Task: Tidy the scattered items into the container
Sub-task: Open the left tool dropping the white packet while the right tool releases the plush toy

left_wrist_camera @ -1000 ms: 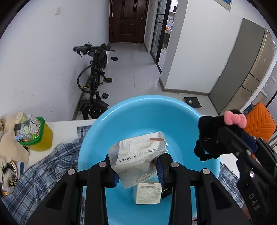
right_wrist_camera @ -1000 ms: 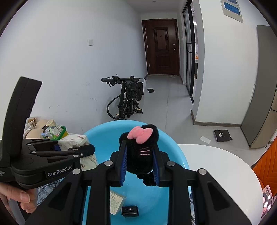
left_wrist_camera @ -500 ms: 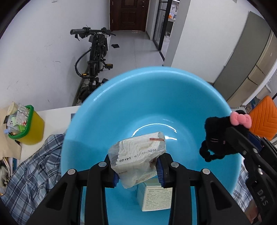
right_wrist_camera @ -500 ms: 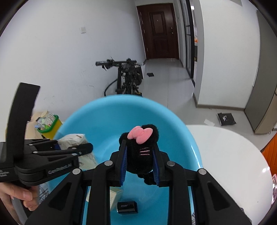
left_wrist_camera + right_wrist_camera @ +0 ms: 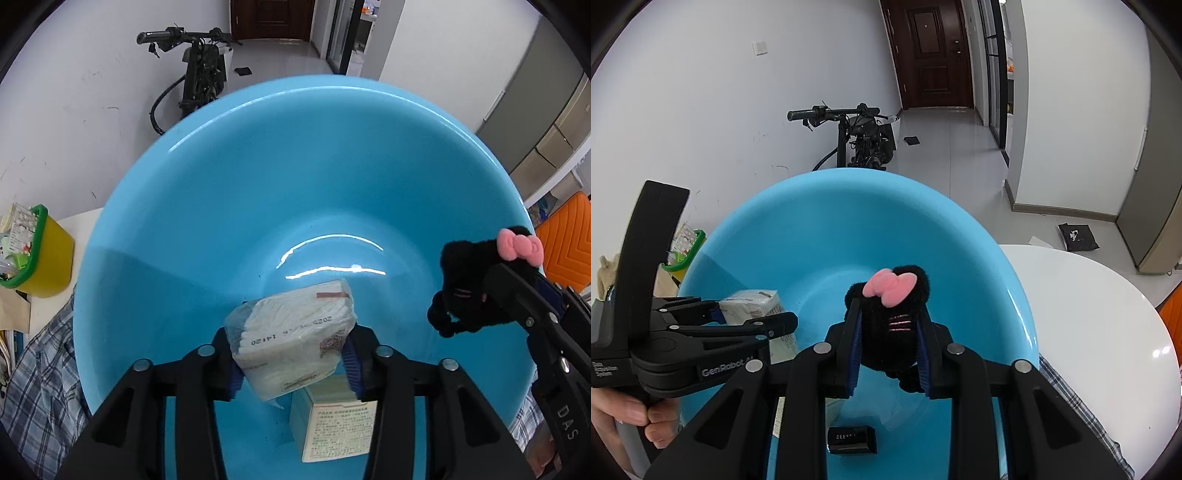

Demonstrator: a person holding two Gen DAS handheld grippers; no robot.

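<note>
Blue basin [image 5: 229, 206] fills the middle of both wrist views, tilted so its inside faces the cameras, and it rests on a plaid cloth [image 5: 40, 402] spread over a white table [image 5: 1108, 314]. In the left wrist view the left gripper [image 5: 293, 360] has its jaws closed on a clear-wrapped pack of white tissues [image 5: 295, 332], held over the lower centre of the basin's interior. Just below the pack, at the bottom centre of that frame, a small printed carton [image 5: 338, 424] lies inside the basin. In the right wrist view the right gripper [image 5: 888, 356] has its jaws clamped on a black plush toy [image 5: 890, 336] with a pink bow [image 5: 888, 290], held above the basin's lower right part. A small black box [image 5: 853, 439] lies in the basin at the bottom centre of that frame. A yellow bin with a green rim [image 5: 40, 254] stands on the table at the left edge of the left wrist view. A black bicycle [image 5: 857, 136] leans by the wall in the upper centre.
</note>
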